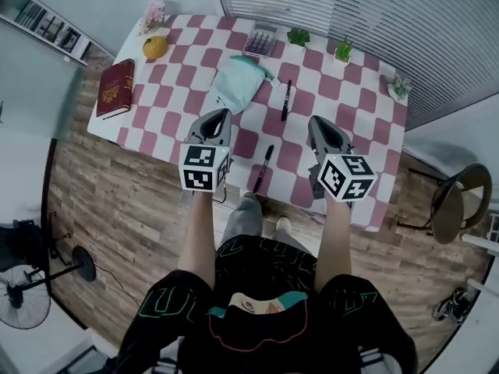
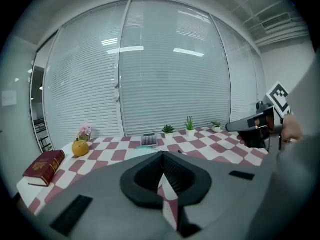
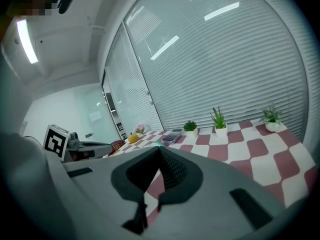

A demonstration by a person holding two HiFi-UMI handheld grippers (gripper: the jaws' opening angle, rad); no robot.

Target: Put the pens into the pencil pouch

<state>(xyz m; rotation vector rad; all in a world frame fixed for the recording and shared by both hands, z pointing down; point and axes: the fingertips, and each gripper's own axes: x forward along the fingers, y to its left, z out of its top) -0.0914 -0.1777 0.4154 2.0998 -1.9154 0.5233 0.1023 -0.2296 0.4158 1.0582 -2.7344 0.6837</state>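
Reach step, nothing lifted: hovering with left gripper [image 1: 224,114] and right gripper [image 1: 315,121] clenched, empty. Next: spread right fingers around pen [image 1: 287,100] just ahead; pencil pouch [image 1: 238,82] ahead of left fingers.

The black top [image 1: 265,287] bears green outlined lettering. The grey left gripper [image 1: 221,115] and right gripper [image 1: 315,121] each carry a black-and-white marker cube [image 1: 204,167].
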